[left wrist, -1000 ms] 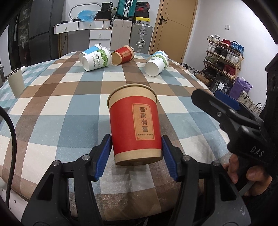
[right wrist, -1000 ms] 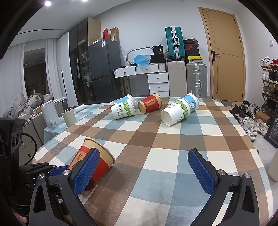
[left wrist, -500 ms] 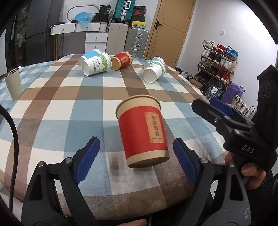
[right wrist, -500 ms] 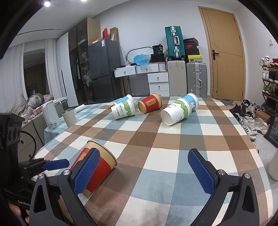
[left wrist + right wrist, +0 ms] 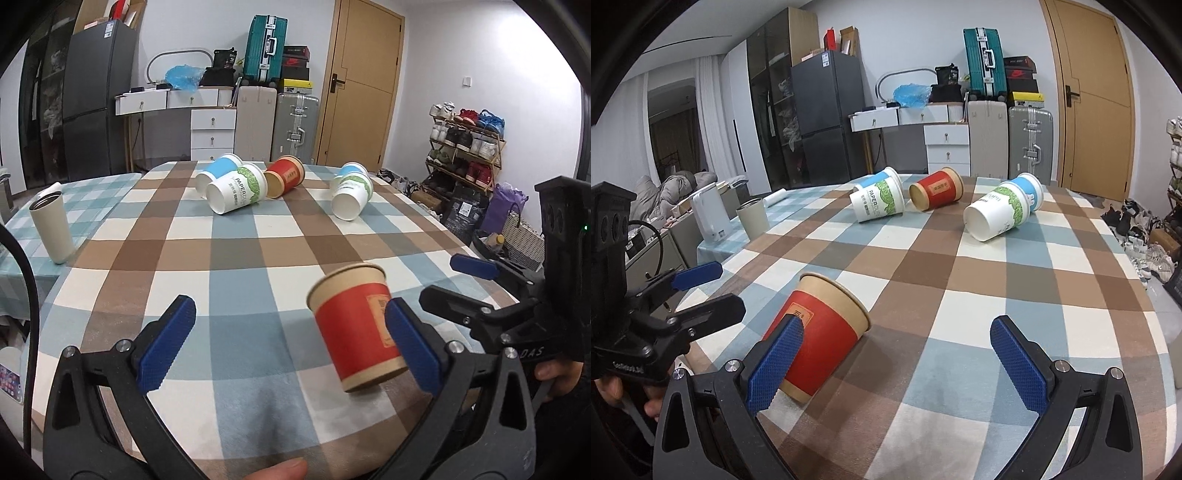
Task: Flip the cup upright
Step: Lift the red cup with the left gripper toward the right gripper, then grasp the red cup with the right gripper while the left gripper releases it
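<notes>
A red paper cup with a brown rim (image 5: pixel 354 328) stands upright on the checked tablecloth near the front edge; it also shows in the right wrist view (image 5: pixel 822 334). My left gripper (image 5: pixel 288 347) is open and empty, its right finger just in front of the cup. My right gripper (image 5: pixel 897 365) is open and empty, its left finger in front of the same cup. Each gripper shows in the other's view, the right one (image 5: pixel 476 284) and the left one (image 5: pixel 698 291).
Several cups lie on their sides at the far end: a white and green one (image 5: pixel 238 192), a red one (image 5: pixel 286 176), another white and green one (image 5: pixel 351 195). A beige tumbler (image 5: pixel 51 229) stands left. The checked tablecloth (image 5: pixel 258 251) lies between.
My left gripper let go of the red cup, opened wide and drew back to the left. The cup stays standing. The right gripper has hardly moved.
</notes>
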`<act>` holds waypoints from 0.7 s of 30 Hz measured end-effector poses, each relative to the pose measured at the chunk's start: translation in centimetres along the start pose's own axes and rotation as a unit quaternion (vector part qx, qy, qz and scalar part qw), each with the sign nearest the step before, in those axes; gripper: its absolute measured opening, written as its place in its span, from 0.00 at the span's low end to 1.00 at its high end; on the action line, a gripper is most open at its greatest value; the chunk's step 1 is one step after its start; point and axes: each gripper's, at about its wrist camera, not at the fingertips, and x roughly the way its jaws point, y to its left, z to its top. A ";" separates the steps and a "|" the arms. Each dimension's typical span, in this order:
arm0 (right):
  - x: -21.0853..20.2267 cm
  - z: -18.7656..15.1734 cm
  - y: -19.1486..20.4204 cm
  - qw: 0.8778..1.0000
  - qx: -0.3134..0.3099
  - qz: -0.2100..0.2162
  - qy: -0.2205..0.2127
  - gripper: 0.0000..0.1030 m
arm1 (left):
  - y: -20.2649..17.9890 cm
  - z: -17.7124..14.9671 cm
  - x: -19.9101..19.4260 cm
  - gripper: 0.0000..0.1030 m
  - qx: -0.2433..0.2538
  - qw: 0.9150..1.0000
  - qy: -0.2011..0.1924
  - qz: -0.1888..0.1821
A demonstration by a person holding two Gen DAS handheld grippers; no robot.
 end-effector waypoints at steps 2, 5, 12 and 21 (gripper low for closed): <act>0.3 0.2 0.2 1.000 0.006 0.005 0.006 1.00 | 0.6 0.1 0.1 0.99 0.002 1.000 -0.007 0.007; 0.8 0.7 0.3 1.000 0.022 0.014 0.017 1.00 | 1.2 0.1 0.6 0.99 0.013 1.000 -0.016 0.021; 3.0 1.5 -0.1 0.993 0.082 0.037 0.076 1.00 | 2.5 -0.2 2.4 0.99 0.007 1.000 -0.004 0.029; 5.3 1.3 -0.3 0.979 0.138 0.084 0.127 1.00 | 2.9 -0.8 3.2 0.99 0.005 0.999 0.004 0.037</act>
